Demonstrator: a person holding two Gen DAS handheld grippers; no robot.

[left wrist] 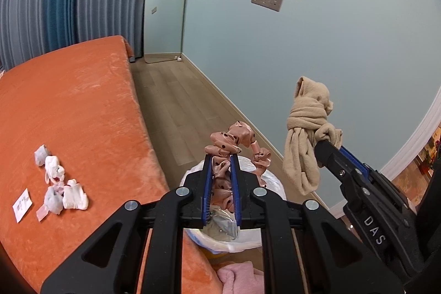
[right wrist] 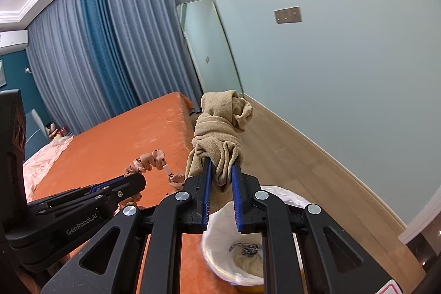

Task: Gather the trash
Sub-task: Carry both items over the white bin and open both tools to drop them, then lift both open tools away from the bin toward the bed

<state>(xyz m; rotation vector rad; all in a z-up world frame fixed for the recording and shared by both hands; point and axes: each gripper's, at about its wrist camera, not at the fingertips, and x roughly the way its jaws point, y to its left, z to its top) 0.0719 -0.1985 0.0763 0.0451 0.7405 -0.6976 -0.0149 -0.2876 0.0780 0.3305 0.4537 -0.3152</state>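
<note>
the left gripper (left wrist: 222,156) has its blue-padded fingers (left wrist: 208,183) clenched on a pink scrunchie with dark dots (left wrist: 234,141); part of the ruffled band is pinched between the pads, and the rest loops up and off to the right of the fingertips. the right gripper (right wrist: 222,166) is likewise clenched, its fingers (right wrist: 236,200) grasping a knotted beige cloth (right wrist: 220,126), whose bundle rises above the tips while a loose end hangs down between the pads. in the left wrist view the same beige cloth (left wrist: 306,128) hangs from the right gripper at the right edge, well apart from the scrunchie.

directly below both grippers stands a trash bin lined with a white plastic bag (right wrist: 286,197), set on the wooden floor (right wrist: 289,150) just beside the edge of the bed. some crumpled trash (right wrist: 248,256) already lies at the bottom of it. in the left wrist view the bin (left wrist: 275,183) shows behind the fingers, with the scrunchie held above its opening.

the bed, covered with an orange blanket (left wrist: 77,106), stretches away to the left. on it, well apart from the grippers, lies a cluster of crumpled white tissues (left wrist: 64,189) and beside them a small white printed card (left wrist: 22,204). a pink fuzzy item (left wrist: 239,277) shows at the bottom edge of the left view.

further out, blue-grey curtains (right wrist: 96,46) hang behind the bed, a tall mirror (right wrist: 209,46) leans in the corner, and a metal switch plate (right wrist: 288,15) sits on the pale green wall.
</note>
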